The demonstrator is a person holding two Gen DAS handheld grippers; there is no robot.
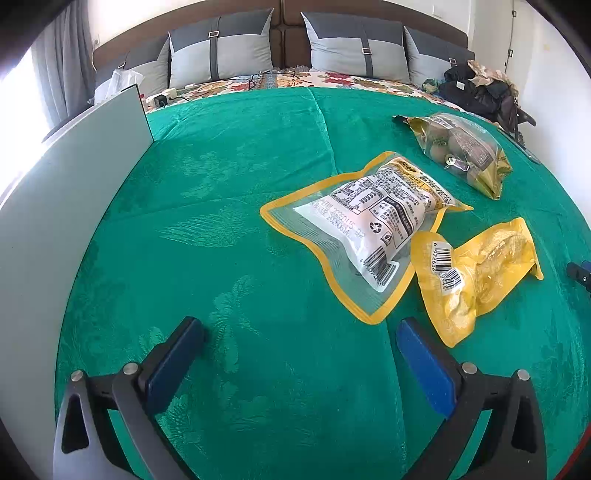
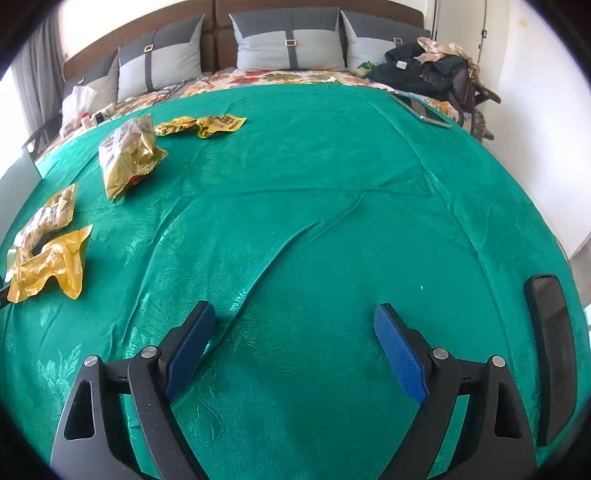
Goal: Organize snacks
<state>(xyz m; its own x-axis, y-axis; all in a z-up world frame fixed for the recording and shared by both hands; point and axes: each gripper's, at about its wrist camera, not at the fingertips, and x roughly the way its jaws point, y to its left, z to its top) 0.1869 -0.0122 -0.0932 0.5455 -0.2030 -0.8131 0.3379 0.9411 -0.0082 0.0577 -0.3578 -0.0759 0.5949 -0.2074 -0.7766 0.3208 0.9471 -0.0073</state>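
Both hand-held grippers spread, nothing between pads — left hand-held gripper point(image 1: 299, 332), right hand-held gripper point(image 2: 295, 317). Snack packets on green bedspread point(image 1: 221, 166): white packet point(image 1: 369, 218), yellow packet point(image 1: 476, 273) tucked under its corner. Risk — grabbing one drags other; slack cloth bunches into pinch.

Bedroom, bright daylight pouring in from the left past a grey curtain point(image 1: 61, 59). Big bed under a shiny green patterned bedspread point(image 1: 229, 206), floral sheet point(image 2: 280, 78) at the top. Grey two-tone strapped pillows point(image 1: 221, 48) leaning on a brown padded headboard point(image 2: 221, 22). White walls point(image 2: 539, 122). Dark clothes pile point(image 2: 428, 70) in the far right corner.
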